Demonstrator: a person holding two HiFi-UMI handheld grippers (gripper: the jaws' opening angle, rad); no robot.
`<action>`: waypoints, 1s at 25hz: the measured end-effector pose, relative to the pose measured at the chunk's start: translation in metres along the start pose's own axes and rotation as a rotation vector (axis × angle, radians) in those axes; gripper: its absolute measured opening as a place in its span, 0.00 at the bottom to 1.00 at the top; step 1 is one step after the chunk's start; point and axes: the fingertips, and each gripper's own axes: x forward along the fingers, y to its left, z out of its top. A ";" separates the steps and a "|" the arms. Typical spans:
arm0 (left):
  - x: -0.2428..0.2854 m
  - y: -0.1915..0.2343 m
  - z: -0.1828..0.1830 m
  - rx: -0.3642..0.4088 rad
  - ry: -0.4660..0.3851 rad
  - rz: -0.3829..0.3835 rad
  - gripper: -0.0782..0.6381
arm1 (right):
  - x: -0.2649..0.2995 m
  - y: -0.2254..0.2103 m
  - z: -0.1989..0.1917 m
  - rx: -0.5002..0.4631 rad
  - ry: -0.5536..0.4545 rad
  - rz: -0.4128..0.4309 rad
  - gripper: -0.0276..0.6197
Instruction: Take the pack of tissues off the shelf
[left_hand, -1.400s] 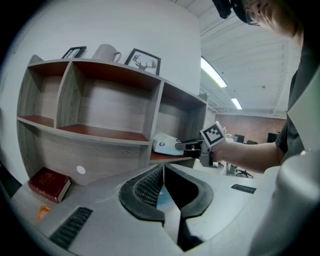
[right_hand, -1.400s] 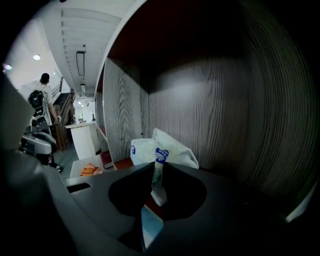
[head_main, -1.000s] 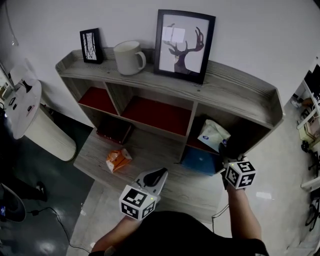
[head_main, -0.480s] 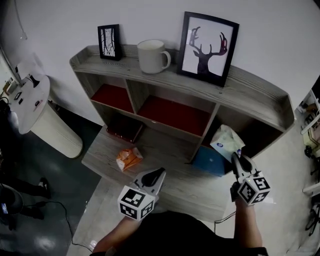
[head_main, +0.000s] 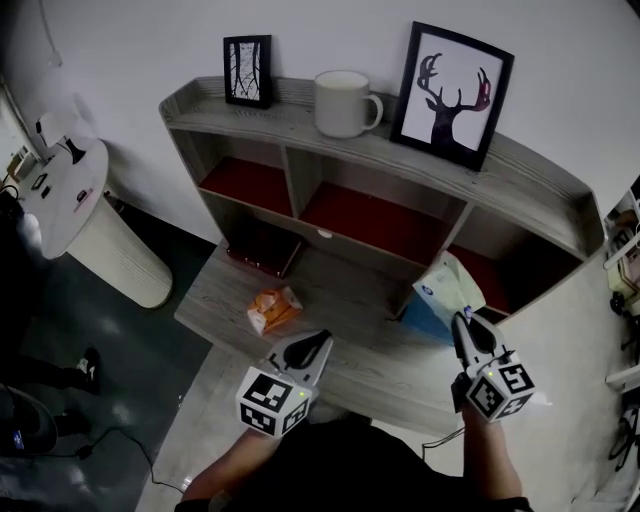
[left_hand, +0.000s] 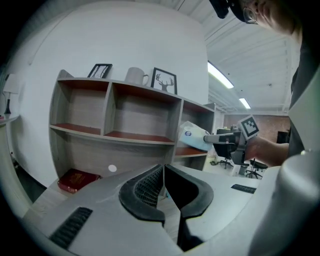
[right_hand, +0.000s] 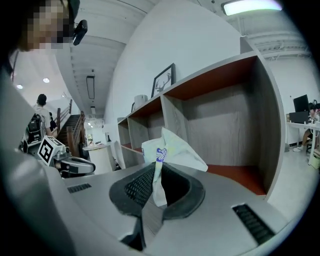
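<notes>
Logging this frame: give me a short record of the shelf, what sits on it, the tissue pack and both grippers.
Shelf: grey wooden shelf unit with red-lined compartments
On top: small black-framed picture, white mug, black-framed deer print
Below the compartments: flat dark red book, orange packet
Tissues: white-and-blue soft pack of tissues, held in the air before the right-hand compartment
Right gripper: shut on the pack's edge
Left gripper: shut, empty, in front of the shelf

Grey shelf: small frame, mug, deer picture atop; orange packet, red book below
</notes>
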 end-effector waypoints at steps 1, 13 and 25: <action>-0.002 0.002 -0.001 -0.001 0.001 -0.001 0.14 | 0.001 0.006 -0.002 0.000 0.004 0.004 0.09; -0.020 0.009 -0.014 -0.033 0.005 -0.030 0.14 | 0.014 0.077 -0.030 -0.002 0.070 0.108 0.09; -0.027 0.021 -0.033 -0.090 0.036 -0.041 0.14 | 0.057 0.116 -0.082 0.007 0.185 0.222 0.09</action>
